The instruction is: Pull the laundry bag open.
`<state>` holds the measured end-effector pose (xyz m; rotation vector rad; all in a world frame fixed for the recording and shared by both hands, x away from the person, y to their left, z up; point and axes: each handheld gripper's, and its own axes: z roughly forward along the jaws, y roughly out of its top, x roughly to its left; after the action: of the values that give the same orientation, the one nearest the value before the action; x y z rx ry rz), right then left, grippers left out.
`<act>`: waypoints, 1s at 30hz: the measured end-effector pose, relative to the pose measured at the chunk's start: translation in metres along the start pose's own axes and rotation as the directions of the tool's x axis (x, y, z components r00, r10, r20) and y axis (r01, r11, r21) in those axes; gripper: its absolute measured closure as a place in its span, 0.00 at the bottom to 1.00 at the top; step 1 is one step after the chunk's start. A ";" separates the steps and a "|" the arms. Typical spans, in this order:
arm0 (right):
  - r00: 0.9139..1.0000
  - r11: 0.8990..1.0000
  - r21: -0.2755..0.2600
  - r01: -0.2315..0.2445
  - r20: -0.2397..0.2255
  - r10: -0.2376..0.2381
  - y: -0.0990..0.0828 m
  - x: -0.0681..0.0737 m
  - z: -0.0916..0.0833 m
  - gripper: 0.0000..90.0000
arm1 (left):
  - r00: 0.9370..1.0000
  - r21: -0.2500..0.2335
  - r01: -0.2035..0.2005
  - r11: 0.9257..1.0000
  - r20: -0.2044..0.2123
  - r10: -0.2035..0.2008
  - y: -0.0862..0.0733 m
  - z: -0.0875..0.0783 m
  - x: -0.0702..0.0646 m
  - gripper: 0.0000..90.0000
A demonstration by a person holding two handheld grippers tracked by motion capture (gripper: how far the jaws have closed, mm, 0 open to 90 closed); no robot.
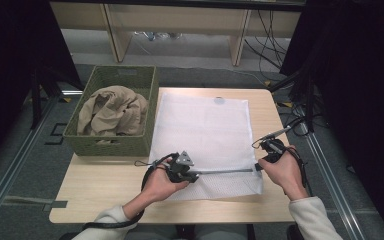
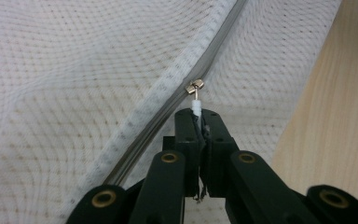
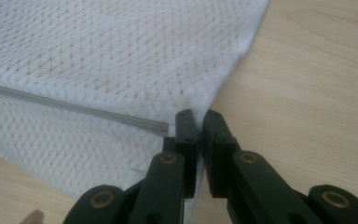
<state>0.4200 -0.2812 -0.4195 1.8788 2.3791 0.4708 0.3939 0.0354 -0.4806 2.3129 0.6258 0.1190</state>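
Work in hand: unzipping a white mesh laundry bag (image 1: 202, 132) that lies flat on the wooden table (image 1: 100, 187), its zipper (image 1: 225, 171) running along the near edge.
Left gripper (image 1: 196, 176): jaws clenched on the white pull tab (image 2: 196, 106), which hangs off the metal slider (image 2: 195, 86); the slider sits at the left end of the zipper line in the high view.
Right gripper (image 1: 258, 167): jaws pinched on the bag's right edge, just where the zipper tape ends (image 3: 161, 125); this is the anchor hand.
Nearby: green woven basket (image 1: 111, 145) touching the bag's left side, tan clothing (image 1: 112, 111) heaped inside.
Risk 1: the tab is small and thin; a pull off the zipper's line could slip it from the pads.
Risk 2: if the right grip lets go, the mesh would bunch toward the slider and jam it.
Risk 3: slack mesh near the slider could catch in the teeth; keeping the tape taut between the 2 grippers should prevent that.
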 end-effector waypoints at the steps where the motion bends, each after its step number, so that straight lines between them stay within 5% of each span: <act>1: 1.000 1.000 0.001 -0.003 0.000 0.003 0.000 0.000 0.000 0.96 | 1.000 -0.006 0.003 1.000 0.000 -0.003 -0.001 0.000 0.001 0.96; 8: 1.000 1.000 0.003 0.006 -0.002 -0.006 0.000 0.000 0.001 0.96 | 0.999 -0.014 0.034 0.999 -0.008 -0.034 -0.006 -0.003 0.002 0.96; 14: 1.000 1.000 0.007 0.001 -0.007 -0.001 0.000 0.001 0.001 0.96 | 1.000 0.007 0.001 1.000 -0.009 -0.001 -0.008 -0.007 0.006 0.96; 16: 0.999 0.998 -0.025 0.053 -0.002 -0.053 0.000 -0.003 0.003 0.96 | 1.000 0.003 0.028 1.000 -0.015 -0.028 -0.009 -0.007 0.005 0.96; 17: 1.000 1.000 0.008 0.002 -0.007 -0.002 0.000 0.001 0.001 0.96 | 1.000 0.016 0.013 1.000 -0.017 -0.013 -0.009 -0.008 0.007 0.96; 18: 1.000 1.000 -0.006 0.024 -0.001 -0.024 0.000 -0.001 0.003 0.96 | 0.998 -0.023 0.053 0.998 -0.018 -0.054 -0.010 -0.006 0.006 0.96; 19: 0.997 0.996 -0.037 0.075 0.007 -0.075 0.001 -0.004 0.005 0.96 | 0.999 0.013 0.025 1.000 -0.020 -0.025 -0.011 -0.009 0.009 0.96; 20: 0.997 0.996 -0.038 0.075 0.005 -0.075 0.001 -0.004 0.005 0.96 | 0.998 -0.032 0.065 0.997 -0.024 -0.066 -0.011 -0.007 0.006 0.96; 22: 0.998 0.997 -0.034 0.070 0.006 -0.070 0.001 -0.004 0.005 0.96 | 0.999 0.008 0.028 1.000 -0.020 -0.028 -0.012 -0.010 0.010 0.96; 23: 0.998 0.997 -0.034 0.070 0.006 -0.070 0.001 -0.004 0.006 0.96 | 0.996 -0.027 0.079 0.997 -0.026 -0.080 -0.013 -0.008 0.007 0.96; 24: 0.998 0.997 -0.035 0.070 0.005 -0.070 0.001 -0.004 0.006 0.96 | 0.997 -0.025 0.069 0.997 -0.029 -0.070 -0.013 -0.009 0.007 0.96; 25: 1.000 0.999 -0.016 0.027 0.009 -0.027 0.000 -0.001 0.004 0.96 | 0.999 0.005 0.029 1.000 -0.020 -0.029 -0.013 -0.012 0.010 0.96; 26: 0.999 0.999 0.020 -0.034 -0.004 0.034 0.000 0.003 0.003 0.96 | 0.999 0.009 0.029 1.000 -0.016 -0.029 -0.014 -0.012 0.011 0.96; 27: 0.999 0.999 0.021 -0.034 -0.003 0.034 0.000 0.003 0.003 0.96 | 0.998 -0.030 0.064 0.997 -0.026 -0.065 -0.014 -0.010 0.009 0.96; 28: 1.000 1.000 0.010 -0.001 -0.004 0.001 0.000 0.000 0.004 0.96 | 0.996 -0.033 0.085 0.996 -0.014 -0.085 -0.015 -0.010 0.008 0.96; 30: 1.000 0.999 -0.009 0.031 0.002 -0.031 0.001 -0.003 0.005 0.96 | 0.999 -0.001 0.036 0.999 -0.025 -0.036 -0.015 -0.013 0.011 0.96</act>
<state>0.4226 -0.2831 -0.4246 1.8357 2.3974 0.4762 0.3942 0.0583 -0.4823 2.3016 0.6800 0.1316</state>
